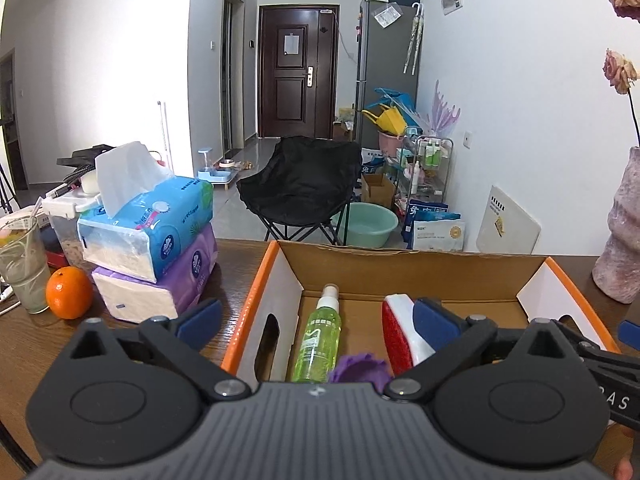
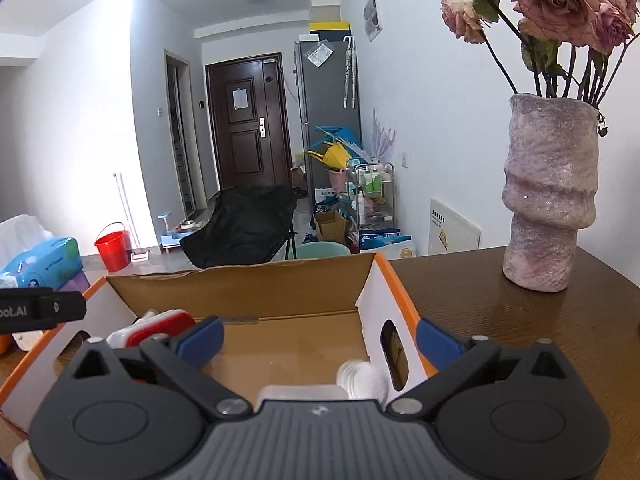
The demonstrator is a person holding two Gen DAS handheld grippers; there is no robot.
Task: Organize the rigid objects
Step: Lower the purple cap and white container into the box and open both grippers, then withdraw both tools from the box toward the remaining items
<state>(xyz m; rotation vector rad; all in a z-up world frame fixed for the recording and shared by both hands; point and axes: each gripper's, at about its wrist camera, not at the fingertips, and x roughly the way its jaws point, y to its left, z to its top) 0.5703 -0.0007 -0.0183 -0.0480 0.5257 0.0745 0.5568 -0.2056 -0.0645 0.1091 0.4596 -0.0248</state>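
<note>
Two hand-held tongs hover over an open cardboard box (image 1: 416, 268) on a dark wooden tabletop (image 2: 520, 320) midway through a tidy-up, with both sets spread wide and carrying nothing. The left tongs (image 1: 320, 322) straddle the box's left wall: one blue pad sits outside it, above the tabletop, while the other sits inside, just beside a red-and-white object (image 1: 400, 332) whose make cannot be told. Between the pads, down in the box, lies a green spray bottle (image 1: 318, 340) with a purple item (image 1: 360, 368) near its base. The right tongs (image 2: 320, 338) straddle the opposite white wall, above pale, blurred white items (image 2: 360, 378) in the near right corner of the box. Several things already lie inside, so the sorting looks well under way, and this reads as the pause after a drop or before the next pick. The next move probably calls for lifting clear of the walls and swinging to something left outside, perhaps the orange (image 1: 69, 293) near the stacked tissue packs (image 1: 152, 240) on the left; the drinking glass (image 1: 22, 264) close by and the vase of roses (image 2: 548, 192) on the right want a wide berth.
</note>
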